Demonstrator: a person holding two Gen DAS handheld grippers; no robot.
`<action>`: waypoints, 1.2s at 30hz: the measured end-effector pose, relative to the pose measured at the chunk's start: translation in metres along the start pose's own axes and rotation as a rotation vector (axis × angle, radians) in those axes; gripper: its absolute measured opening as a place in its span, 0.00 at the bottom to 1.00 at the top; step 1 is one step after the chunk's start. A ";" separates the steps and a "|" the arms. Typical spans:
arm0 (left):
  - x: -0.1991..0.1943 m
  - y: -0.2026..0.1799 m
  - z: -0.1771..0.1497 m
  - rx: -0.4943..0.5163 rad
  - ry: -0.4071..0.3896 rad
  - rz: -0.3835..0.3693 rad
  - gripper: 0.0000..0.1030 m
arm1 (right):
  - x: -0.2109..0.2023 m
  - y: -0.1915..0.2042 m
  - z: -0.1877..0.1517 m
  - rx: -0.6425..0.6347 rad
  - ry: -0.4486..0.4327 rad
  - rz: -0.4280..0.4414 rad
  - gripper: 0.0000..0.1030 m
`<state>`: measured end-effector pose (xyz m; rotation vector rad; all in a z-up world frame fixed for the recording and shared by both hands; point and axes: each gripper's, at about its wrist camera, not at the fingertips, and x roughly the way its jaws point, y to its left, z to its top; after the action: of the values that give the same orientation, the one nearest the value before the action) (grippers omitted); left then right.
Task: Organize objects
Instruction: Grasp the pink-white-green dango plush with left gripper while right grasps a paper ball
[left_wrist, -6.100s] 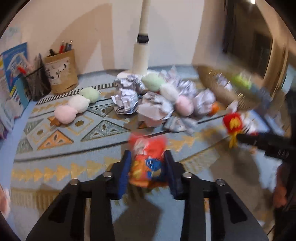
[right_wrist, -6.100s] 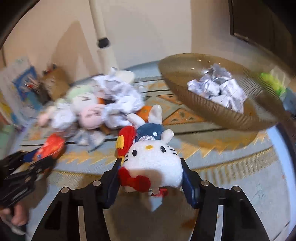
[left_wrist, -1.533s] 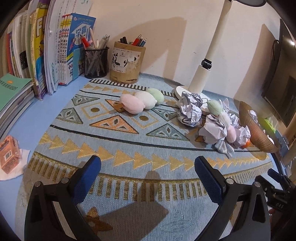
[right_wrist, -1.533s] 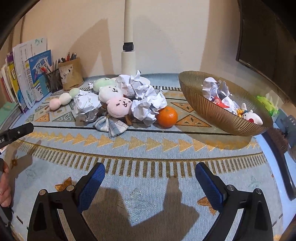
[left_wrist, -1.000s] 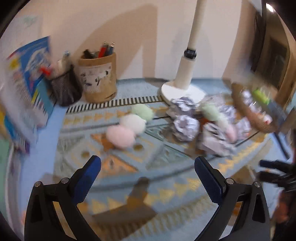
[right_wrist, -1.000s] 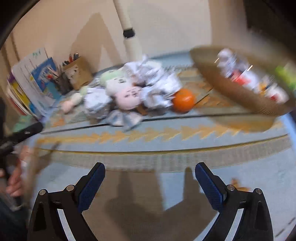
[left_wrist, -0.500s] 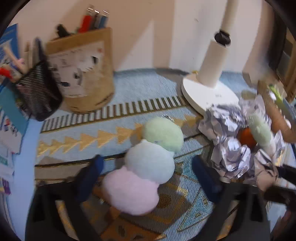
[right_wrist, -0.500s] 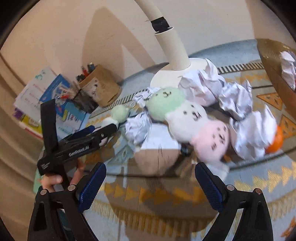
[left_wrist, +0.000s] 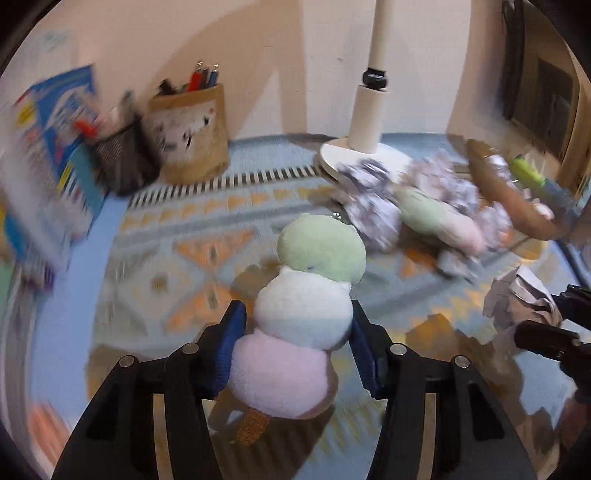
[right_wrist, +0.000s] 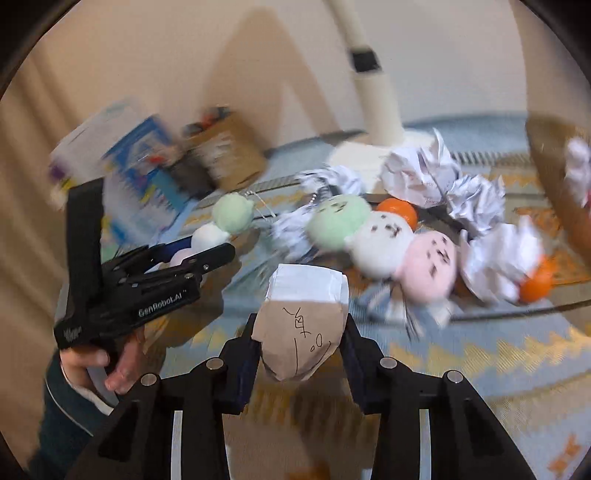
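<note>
A small plush skewer of pink, white and green balls (left_wrist: 317, 251) sits between the blue pads of my left gripper (left_wrist: 297, 332). The jaws are closing and the pads press its pink and white balls. The right wrist view shows this left gripper (right_wrist: 207, 254) from the side, with the same plush (right_wrist: 232, 212) sticking out of it. My right gripper (right_wrist: 300, 332) is closing on a crumpled brown and white paper ball (right_wrist: 303, 306), pads against both its sides. At the right edge of the left wrist view that paper ball (left_wrist: 517, 299) shows in the right gripper (left_wrist: 546, 321).
On the patterned mat (left_wrist: 207, 258) lie a bigger three-ball plush (right_wrist: 384, 240), several crumpled paper balls (right_wrist: 472, 199) and two oranges (right_wrist: 400, 210). A brown basket (left_wrist: 509, 206) stands right, a lamp base (left_wrist: 364, 155) behind, pen holders (left_wrist: 188, 136) and books (left_wrist: 48, 147) left. A hand (right_wrist: 110, 365) holds the left gripper.
Both grippers were wide open with nothing in them. The left has moved in and closed on the small plush skewer. The right has closed on the brown paper ball.
</note>
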<state>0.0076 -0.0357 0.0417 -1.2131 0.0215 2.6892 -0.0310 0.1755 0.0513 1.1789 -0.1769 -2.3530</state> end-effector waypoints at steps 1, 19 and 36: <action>-0.009 -0.003 -0.013 -0.032 -0.009 -0.024 0.51 | -0.012 0.004 -0.010 -0.044 -0.016 -0.018 0.39; -0.037 -0.044 -0.069 -0.022 -0.078 -0.014 0.52 | -0.080 -0.053 -0.115 0.058 0.013 -0.134 0.86; -0.035 -0.050 -0.071 0.008 -0.069 -0.006 0.53 | -0.084 -0.056 -0.125 0.091 -0.021 -0.213 0.86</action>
<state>0.0919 0.0012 0.0240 -1.1157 0.0182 2.7214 0.0876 0.2779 0.0166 1.2719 -0.1742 -2.5671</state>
